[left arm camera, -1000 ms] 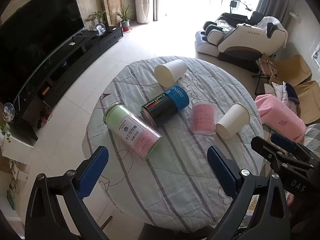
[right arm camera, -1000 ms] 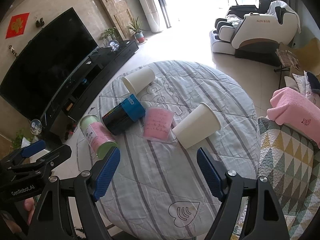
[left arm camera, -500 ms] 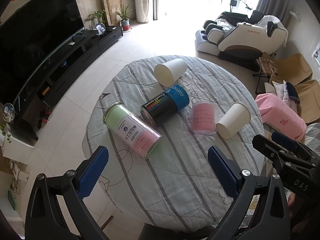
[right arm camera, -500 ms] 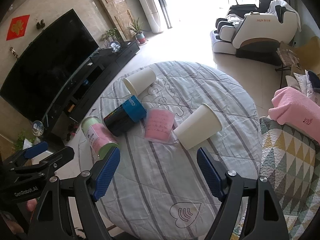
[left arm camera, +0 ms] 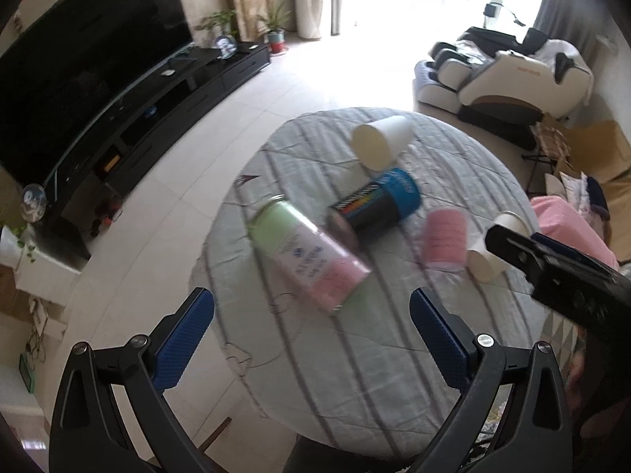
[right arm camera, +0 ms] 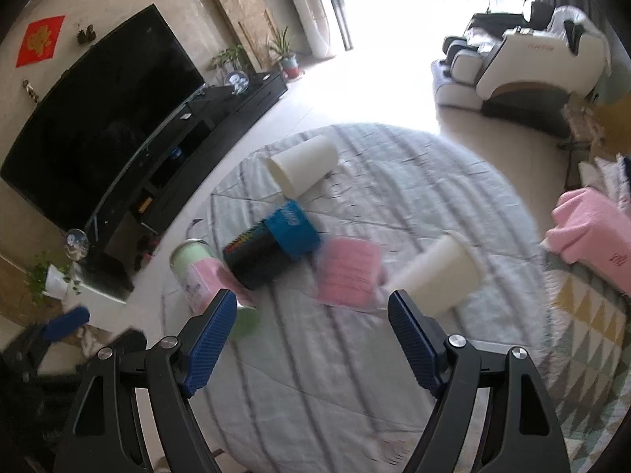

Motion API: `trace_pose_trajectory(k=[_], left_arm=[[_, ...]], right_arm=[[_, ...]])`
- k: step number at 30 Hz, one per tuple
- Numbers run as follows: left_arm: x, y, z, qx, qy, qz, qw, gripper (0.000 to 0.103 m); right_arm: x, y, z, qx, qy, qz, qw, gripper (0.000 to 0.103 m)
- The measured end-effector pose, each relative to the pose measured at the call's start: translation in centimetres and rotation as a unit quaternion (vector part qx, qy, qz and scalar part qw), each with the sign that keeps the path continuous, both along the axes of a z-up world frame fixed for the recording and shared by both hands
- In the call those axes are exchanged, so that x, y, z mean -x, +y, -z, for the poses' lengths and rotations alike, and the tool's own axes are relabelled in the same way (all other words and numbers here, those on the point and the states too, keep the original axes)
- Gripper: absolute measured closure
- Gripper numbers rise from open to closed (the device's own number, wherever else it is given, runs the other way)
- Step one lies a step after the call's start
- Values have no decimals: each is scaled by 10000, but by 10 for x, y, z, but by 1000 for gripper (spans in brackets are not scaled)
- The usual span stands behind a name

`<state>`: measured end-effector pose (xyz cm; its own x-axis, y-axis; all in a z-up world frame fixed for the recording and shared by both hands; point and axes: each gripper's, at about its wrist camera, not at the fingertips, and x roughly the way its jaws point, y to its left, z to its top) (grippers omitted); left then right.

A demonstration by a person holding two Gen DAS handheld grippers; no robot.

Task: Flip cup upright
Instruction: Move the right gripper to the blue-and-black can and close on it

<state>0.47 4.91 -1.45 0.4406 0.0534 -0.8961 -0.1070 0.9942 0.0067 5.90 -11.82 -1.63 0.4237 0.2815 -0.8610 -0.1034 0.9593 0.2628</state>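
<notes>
Right wrist view: near cup (right arm camera: 437, 278) lies on its side on the counter (right arm camera: 394, 374), nothing flipped yet. Right tool (right arm camera: 311, 339) and left tool (left arm camera: 311, 339) both gape wide, empty, above it.

Round table (left arm camera: 355, 374) under a striped grey quilted cloth (right arm camera: 315, 394), on it two white paper cups on their sides, far cup (left arm camera: 380, 142), near cup (right arm camera: 437, 280), green-pink canister (left arm camera: 311, 254), black-blue can (left arm camera: 374, 207), pink-filled clear tub (left arm camera: 443, 238), all lying down

Matt paper cup (right arm camera: 437, 276) lies on quilted cloth table cover (right arm camera: 414, 181).
</notes>
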Motion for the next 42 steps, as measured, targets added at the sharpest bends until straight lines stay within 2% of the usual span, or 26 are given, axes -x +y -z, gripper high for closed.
trace_pose_trajectory(k=[3,14,17,19,22,25,28,31,36,40,42], left_arm=[[-3,16,3,-6,84,-124,9999,2],[-21,77,31,-163,303,-507,9981,2],[-35,98,47,-12,438,-628,9971,2],[-43,104,56,51,514,-616,9968,2],[-55,106,68,48,612,-481,9970,2],[-63,104,70,193,537,-301,9979,2],[-71,98,71,274,499,-128,9983,2],[-76,93,71,381,495,5,9980,2],[-77,89,69,430,506,87,9978,2],[-74,89,66,430,455,60,9980,2],[-74,88,64,448,421,51,9981,2]], right_arm=[[-19,20,14,-202,232,-24,9995,23],[-63,72,76,-100,1031,299,9942,23],[-71,79,95,-108,1287,498,9904,23],[-76,82,103,-28,1344,588,9892,23],[-82,84,109,-235,1355,734,9878,23],[-89,86,106,-81,1389,985,9854,23],[-95,83,114,-308,1615,1205,9790,23],[-97,73,129,-955,1951,1558,9636,27],[-98,77,128,-780,1652,1339,9740,30],[-94,81,111,-528,1218,1016,9859,35],[-94,81,105,-509,1152,893,9880,36]])
